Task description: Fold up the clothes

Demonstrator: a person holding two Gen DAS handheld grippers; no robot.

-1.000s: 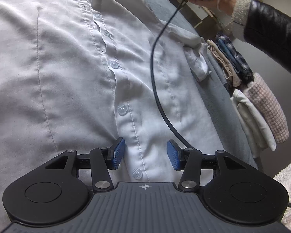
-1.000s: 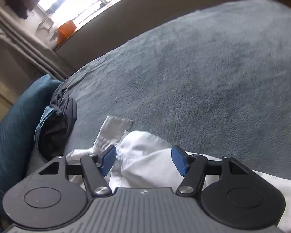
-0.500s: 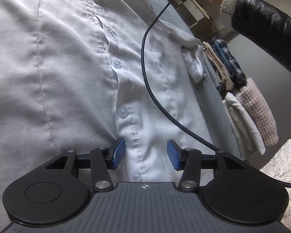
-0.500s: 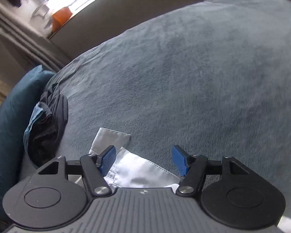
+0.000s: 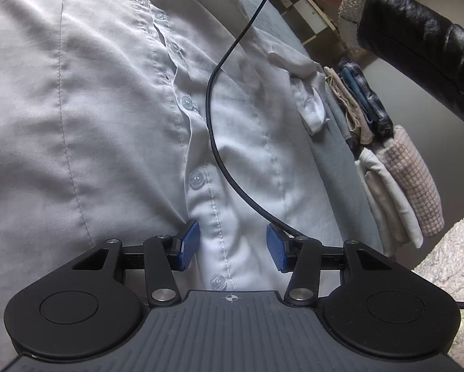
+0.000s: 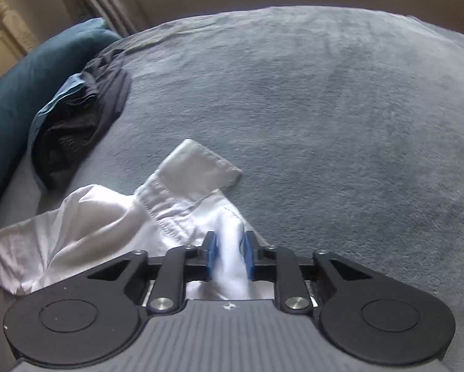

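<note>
A pale white button-up shirt (image 5: pixel 108 117) lies spread front-up on the bed, its button placket (image 5: pixel 194 179) running up the middle of the left wrist view. My left gripper (image 5: pixel 232 245) hovers open over the lower placket, nothing between its blue pads. In the right wrist view the shirt's sleeve (image 6: pixel 114 223) lies crumpled with its cuff (image 6: pixel 201 170) folded out flat. My right gripper (image 6: pixel 228 251) is shut on a fold of the sleeve just below the cuff.
A grey-blue fleece blanket (image 6: pixel 324 108) covers the bed. Dark crumpled clothes (image 6: pixel 80 117) lie by a teal pillow (image 6: pixel 30 71). A stack of folded garments (image 5: pixel 396 170) sits at the bed's right edge. A black cable (image 5: pixel 219 117) crosses the shirt; a person's dark sleeve (image 5: pixel 417 46) reaches above.
My right gripper has closed on the sleeve near the cuff; before it was open above the cloth. The left gripper stayed open over the placket, with the view shifting slightly.
</note>
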